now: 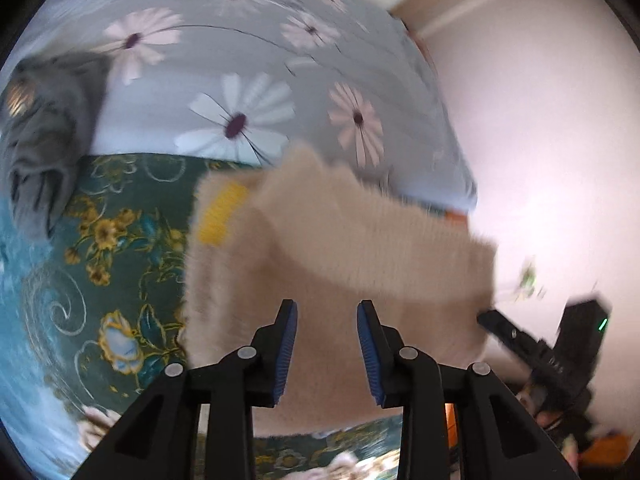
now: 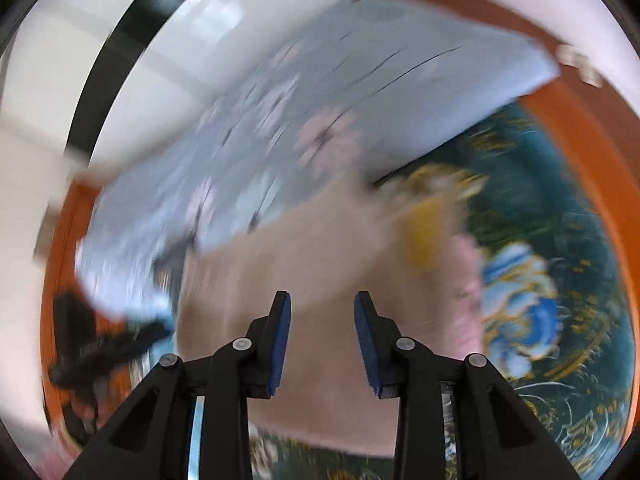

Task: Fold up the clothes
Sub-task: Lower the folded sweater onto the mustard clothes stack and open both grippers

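Beige fuzzy knit garment (image 1: 340, 264) with one yellow patch (image 1: 221, 216) near its upper left corner lies on the dark green bedcover with gold and blue flowers (image 1: 120, 248), partly folded, its near edge hidden behind the gripper fingers in both views. Going left to right in the left wrist view: one crumpled grey garment (image 1: 40, 128) sits at the far left, cut off by the lens edge; one pale blue quilt with white and pink daisies (image 1: 248, 80) lies behind the beige piece; a plain pale wall (image 1: 540, 140) fills the right side. The left gripper (image 1: 327, 356) hangs just above the beige knit with its two blue-padded fingers spread apart, nothing between them. At the lower right, the right gripper (image 1: 520, 340) shows as a dark blurred shape, its tip touching or just beside the knit's right edge; whether it pinches the cloth I cannot tell from there. The right wrist view is heavily smeared by motion: the left gripper is a dark blur at far left, the quilt and the orange-brown bed frame (image 2: 592, 160) are streaked, and the beige knit is soft-edged. Its own fingers stand apart, empty, over the knit.
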Motion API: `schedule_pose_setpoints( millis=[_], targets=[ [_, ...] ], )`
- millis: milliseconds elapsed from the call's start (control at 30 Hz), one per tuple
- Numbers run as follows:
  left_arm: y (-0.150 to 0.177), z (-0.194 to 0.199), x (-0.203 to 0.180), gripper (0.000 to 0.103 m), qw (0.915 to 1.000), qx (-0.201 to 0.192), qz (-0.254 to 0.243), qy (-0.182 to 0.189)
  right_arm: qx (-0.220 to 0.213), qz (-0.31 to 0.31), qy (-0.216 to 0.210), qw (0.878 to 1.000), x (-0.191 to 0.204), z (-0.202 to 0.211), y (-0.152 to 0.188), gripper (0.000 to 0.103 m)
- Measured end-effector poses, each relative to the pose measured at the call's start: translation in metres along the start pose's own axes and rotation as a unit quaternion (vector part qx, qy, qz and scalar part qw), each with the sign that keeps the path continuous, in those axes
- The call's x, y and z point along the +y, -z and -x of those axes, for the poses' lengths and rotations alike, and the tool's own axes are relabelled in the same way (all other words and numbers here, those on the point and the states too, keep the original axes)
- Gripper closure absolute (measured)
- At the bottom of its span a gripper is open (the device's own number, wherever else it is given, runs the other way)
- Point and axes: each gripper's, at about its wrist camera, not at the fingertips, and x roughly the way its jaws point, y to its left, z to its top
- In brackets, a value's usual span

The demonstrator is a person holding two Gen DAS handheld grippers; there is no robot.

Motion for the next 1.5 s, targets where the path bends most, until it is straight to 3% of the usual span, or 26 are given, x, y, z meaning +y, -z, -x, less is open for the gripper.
schedule_pose_setpoints(
  millis=[133, 233, 467, 667, 733, 833, 1000, 1133, 1200, 1267, 1333, 1500],
  targets=[
    [0.01, -0.022, 0.005, 0.068, 0.9974, 0.016, -0.043, -0.056, 0.034, 0.051, 0.015, 0.998, 0.018, -0.03, 0.007, 0.072],
    [0.009, -0.032, 0.01, 0.069, 0.9966, 0.021, -0.046, -0.065, 0.034, 0.041, 0.037, 0.998, 0.006, -0.042, 0.004, 0.075],
    [0.005, -0.052, 0.014, 0.069, 0.9936, 0.04, -0.047, -0.094, 0.04, 0.031, 0.044, 0.998, 0.003, -0.066, 0.003, 0.074],
    [0.011, -0.038, 0.007, 0.068, 0.9946, 0.034, -0.044, -0.088, 0.051, 0.037, 0.063, 0.996, 0.002, -0.068, 0.004, 0.074],
    [0.015, -0.027, 0.003, 0.063, 0.9951, 0.027, -0.044, -0.085, 0.06, 0.032, 0.069, 0.995, 0.007, -0.059, 0.001, 0.073],
    [0.024, -0.01, 0.002, 0.058, 0.9966, 0.012, -0.043, -0.07, 0.039, 0.052, 0.059, 0.996, 0.025, -0.038, 0.006, 0.071],
    [0.052, 0.011, 0.011, 0.053, 0.9983, 0.004, -0.026, -0.051, 0.025, 0.072, 0.029, 0.997, 0.052, -0.01, 0.042, 0.065],
    [0.072, 0.015, 0.014, 0.051, 0.9975, 0.013, -0.026, -0.064, 0.059, 0.084, 0.028, 0.994, 0.067, -0.018, 0.079, 0.064],
    [0.08, 0.018, 0.013, 0.043, 0.997, 0.015, -0.034, -0.067, 0.08, 0.09, 0.036, 0.992, 0.073, -0.025, 0.095, 0.064],
    [0.086, 0.023, 0.012, 0.038, 0.9967, 0.011, -0.038, -0.071, 0.094, 0.092, 0.047, 0.99, 0.076, -0.03, 0.105, 0.059],
    [0.092, 0.028, 0.013, 0.028, 0.9959, 0.003, -0.04, -0.081, 0.103, 0.091, 0.06, 0.989, 0.078, -0.033, 0.112, 0.042],
    [0.106, 0.039, 0.02, 0.016, 0.9947, -0.018, -0.031, -0.096, 0.116, 0.094, 0.085, 0.985, 0.083, -0.039, 0.13, 0.031]
  ],
)
